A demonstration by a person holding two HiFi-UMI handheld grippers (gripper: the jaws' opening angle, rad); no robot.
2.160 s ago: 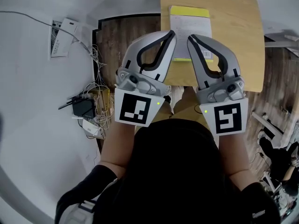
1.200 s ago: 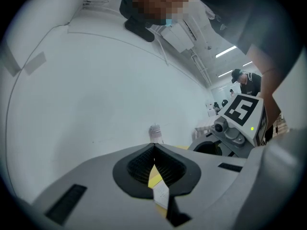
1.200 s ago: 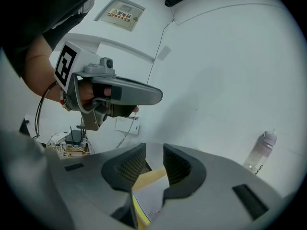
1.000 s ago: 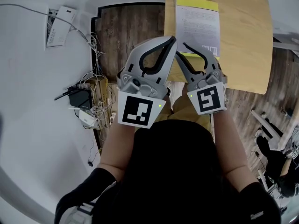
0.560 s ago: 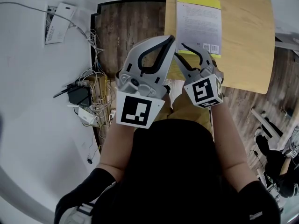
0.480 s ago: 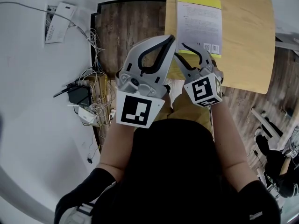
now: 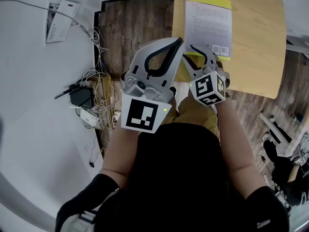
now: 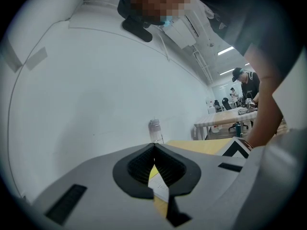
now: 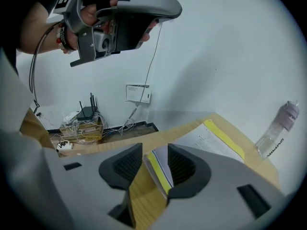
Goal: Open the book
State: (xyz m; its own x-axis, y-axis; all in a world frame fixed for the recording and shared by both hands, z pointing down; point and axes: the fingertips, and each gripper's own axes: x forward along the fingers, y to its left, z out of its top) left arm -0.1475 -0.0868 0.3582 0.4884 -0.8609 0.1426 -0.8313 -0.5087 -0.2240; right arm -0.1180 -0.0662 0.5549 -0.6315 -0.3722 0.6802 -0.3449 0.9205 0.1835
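The book [image 7: 208,23], white-covered with a yellow strip at its far end, lies shut on the wooden table [image 7: 256,42]. My right gripper [image 7: 199,52] tilts down over the book's near edge. In the right gripper view its jaws [image 9: 154,147] have just been opening and stand apart; the book [image 9: 206,138] has its near corner between them, and the pads do not press it. My left gripper [image 7: 179,41] hovers beside the right one at the table's near left corner, held about level. Its tips [image 8: 154,147] meet, with nothing held.
A clear bottle [image 9: 279,128] stands at the table's far end, also seen in the left gripper view [image 8: 154,131]. Left of the table, on the floor, are a router with tangled cables [image 7: 79,98] and a wall plate with a cord [image 7: 60,23].
My right gripper has dropped and tipped downward onto the book's near edge, and its jaws have spread wider. The left gripper has stayed where it was.
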